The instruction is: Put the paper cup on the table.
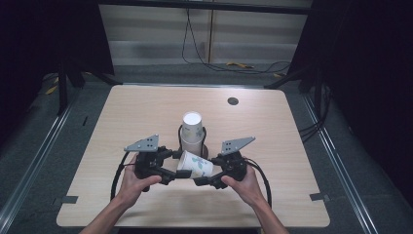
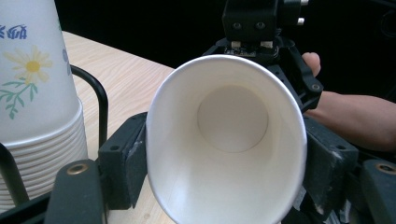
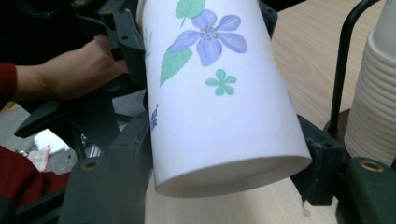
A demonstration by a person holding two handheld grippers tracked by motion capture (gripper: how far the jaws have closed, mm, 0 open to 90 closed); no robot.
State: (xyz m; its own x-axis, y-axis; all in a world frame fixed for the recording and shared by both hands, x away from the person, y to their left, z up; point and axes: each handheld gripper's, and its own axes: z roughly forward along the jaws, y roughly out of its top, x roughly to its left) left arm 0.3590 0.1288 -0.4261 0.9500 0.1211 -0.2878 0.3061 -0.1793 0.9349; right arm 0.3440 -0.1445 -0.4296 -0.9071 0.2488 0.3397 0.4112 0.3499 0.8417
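Paper cup (image 1: 195, 165): on its side between both grippers, near the cup stack (image 1: 192, 132).
Left gripper (image 1: 171, 176): jaws pinch the rim — hold gently.
Right gripper (image 1: 203, 181): jaws clasp the base — ease off slowly.

A: Item 1, left gripper (image 1: 171, 176): matte black body, grey three-cornered plate on top with small holes, black cable looping from its rear.

B: Item 2, right gripper (image 1: 202, 181): same black build, same grey plate, black cable curving behind.

A: Fingers (image 2: 122, 161): 2 per gripper, blocky black pads with scuffed, whitish edges; brass-coloured screw inserts in the black links below them.

B: Person: bare forearms in the high view; a red sleeve (image 3: 6, 84) at the edge of the right gripper view.
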